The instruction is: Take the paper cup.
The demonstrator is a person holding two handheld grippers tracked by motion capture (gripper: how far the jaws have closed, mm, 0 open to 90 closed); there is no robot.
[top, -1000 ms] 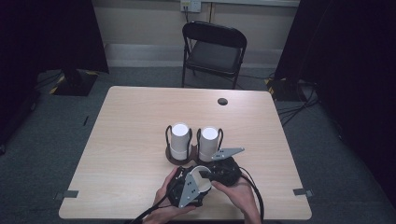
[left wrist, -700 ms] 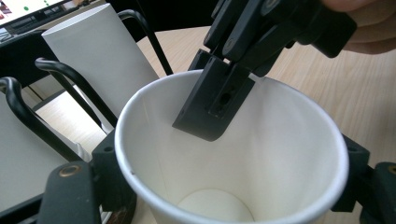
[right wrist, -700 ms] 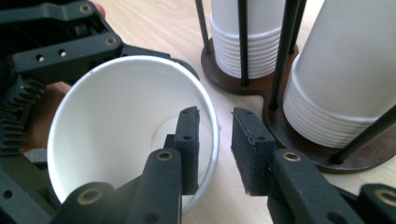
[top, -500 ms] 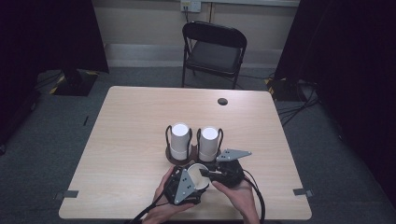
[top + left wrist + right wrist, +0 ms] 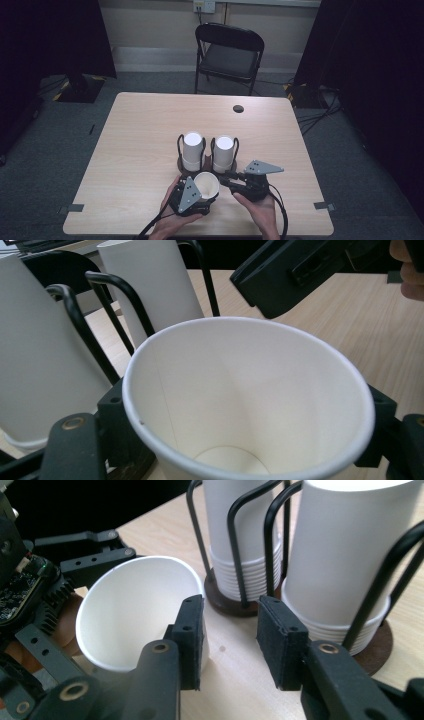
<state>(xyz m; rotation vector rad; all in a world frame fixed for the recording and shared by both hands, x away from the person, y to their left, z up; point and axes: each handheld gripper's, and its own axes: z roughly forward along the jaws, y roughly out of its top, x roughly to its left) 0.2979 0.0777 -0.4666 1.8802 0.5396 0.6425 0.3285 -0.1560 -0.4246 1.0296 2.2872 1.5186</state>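
A: So, the left gripper (image 5: 197,192) has its fingers (image 5: 116,412) clamped on a single white paper cup (image 5: 206,185), one pad on either side of the wall just under the rim. The cup's open mouth tips toward the left gripper's camera, so you can look straight down to its bottom.

B: And the right gripper (image 5: 227,177)?

A: Its fingers (image 5: 192,637) are released. They have just been spreading apart, and the gap between them holds nothing but bare counter (image 5: 150,130). In the right gripper view one pad sits just beside the cup's outer wall; I cannot tell whether it touches.

B: Where is the cup on the counter?

A: Close to the near edge, about midway along it, lifted in the left gripper, with the person's left hand (image 5: 172,222) behind it and the right hand (image 5: 260,212) beside it.

B: What stands around it?

A: Just beyond it, toward the middle of the counter, a black wire cup holder (image 5: 207,150) on round dark bases carries two stacks of upside-down white cups (image 5: 192,150), side by side. Farther back, near the far edge, there is a small dark round hole (image 5: 238,108) in the counter, and behind that edge stands a black folding chair (image 5: 229,55).
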